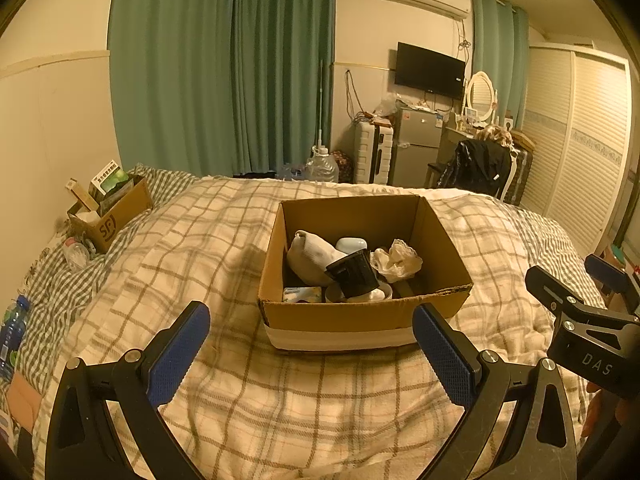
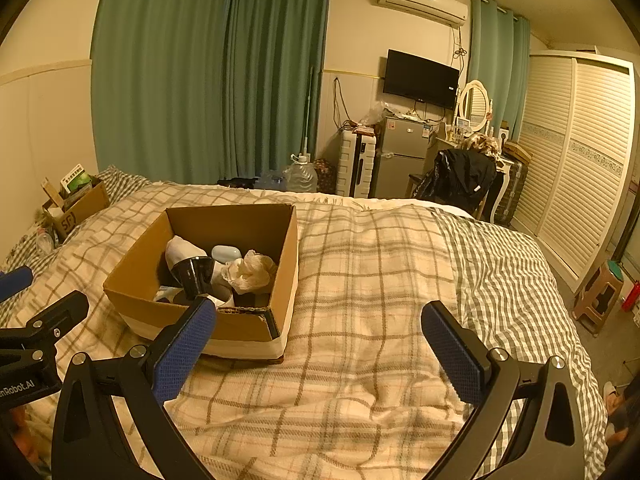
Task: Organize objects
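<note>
Left gripper (image 1: 311, 332), right gripper (image 2: 319, 330): two, jaws spread, holding nothing, hovering just short of cardboard box (image 1: 360, 316). "DAS", "nRobot.AI" reading on gripper bodies. In box: one black cup (image 1: 354, 278), one white sock (image 1: 310, 258), one crumpled tissue (image 1: 396, 260). Far left of box: second box (image 1: 116, 218) showing "SF".

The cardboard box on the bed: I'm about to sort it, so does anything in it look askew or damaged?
In the cardboard box, the black cup lies tipped among a white sock and crumpled paper. The box's near rim looks frayed at the right corner.
</note>
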Tool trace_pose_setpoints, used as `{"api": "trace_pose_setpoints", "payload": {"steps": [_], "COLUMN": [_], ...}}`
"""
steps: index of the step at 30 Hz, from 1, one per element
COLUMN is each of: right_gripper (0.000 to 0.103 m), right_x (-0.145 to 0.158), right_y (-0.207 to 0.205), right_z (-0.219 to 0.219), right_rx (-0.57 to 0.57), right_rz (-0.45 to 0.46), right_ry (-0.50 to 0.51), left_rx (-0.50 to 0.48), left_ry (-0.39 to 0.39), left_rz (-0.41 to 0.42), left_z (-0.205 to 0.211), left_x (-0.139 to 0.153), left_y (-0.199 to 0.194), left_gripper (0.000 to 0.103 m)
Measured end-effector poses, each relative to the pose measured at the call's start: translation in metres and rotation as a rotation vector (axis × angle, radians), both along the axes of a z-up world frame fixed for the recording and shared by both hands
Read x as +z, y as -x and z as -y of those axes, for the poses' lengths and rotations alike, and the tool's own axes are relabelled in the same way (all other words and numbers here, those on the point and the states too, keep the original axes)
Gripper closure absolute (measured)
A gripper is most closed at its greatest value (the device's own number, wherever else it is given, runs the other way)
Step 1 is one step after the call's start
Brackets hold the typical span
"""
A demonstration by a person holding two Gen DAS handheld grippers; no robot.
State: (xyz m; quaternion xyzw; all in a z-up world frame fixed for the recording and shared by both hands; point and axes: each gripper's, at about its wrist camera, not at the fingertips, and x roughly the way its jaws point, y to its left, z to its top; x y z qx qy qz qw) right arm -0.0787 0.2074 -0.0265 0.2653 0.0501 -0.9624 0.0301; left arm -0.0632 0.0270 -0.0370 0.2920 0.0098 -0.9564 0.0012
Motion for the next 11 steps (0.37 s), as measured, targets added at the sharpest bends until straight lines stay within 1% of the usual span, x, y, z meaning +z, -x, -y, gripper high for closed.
{"api": "trace_pose_setpoints", "payload": {"steps": [5,11], "right_gripper": [0.0,0.0], "right_x": [-0.0002,-0.0001], "right_y": [0.0,-0.0005], "right_z": [0.0004,0.0018], "right_rx": [-0.001,0.003], "right_rz": [0.001,0.004], "right_ry": [0.001,0.003], "left_rx": [0.001,0.0], "left_ry": [0.0,-0.022], "left_rz": [0.011,0.017], "left_z": [0.0002,-0.0003], "left_x": [-0.0005,-0.002], "left_y": [0.0007,0.0002], "left_gripper": [0.0,0.0]}}
